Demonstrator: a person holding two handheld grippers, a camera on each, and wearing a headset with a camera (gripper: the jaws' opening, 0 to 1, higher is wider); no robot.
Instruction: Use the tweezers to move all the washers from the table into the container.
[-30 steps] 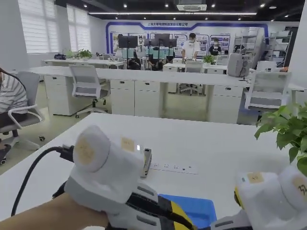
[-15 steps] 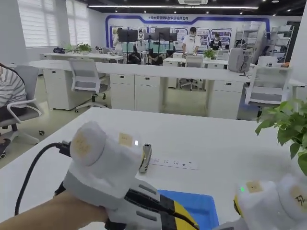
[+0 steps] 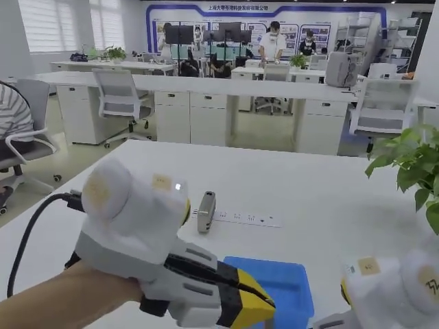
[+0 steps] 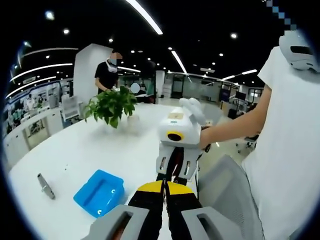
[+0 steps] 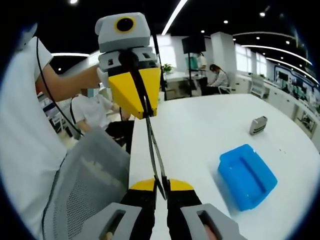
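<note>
The tweezers (image 5: 152, 150) were stretched between my two grippers. The left gripper (image 5: 145, 114) had its yellow jaws pinched narrow on one end, and the right gripper (image 5: 161, 189) had its jaws closed on the other. The container (image 5: 246, 176) lay on the surface (image 5: 200, 130) off to the right of the right jaws, well apart from them.

Over the last second my head view had dipped, so more of the container came into sight just beyond the left jaws. That was the camera moving, not the container. I judged that no washer had been lifted yet.

The right gripper view gave me the tweezers along their whole length. The head view gave me the power strip (image 3: 247, 219) and a small metal block (image 3: 205, 212) beyond the container. I could not make out the washers; the specks on the surface were too small to tell.
</note>
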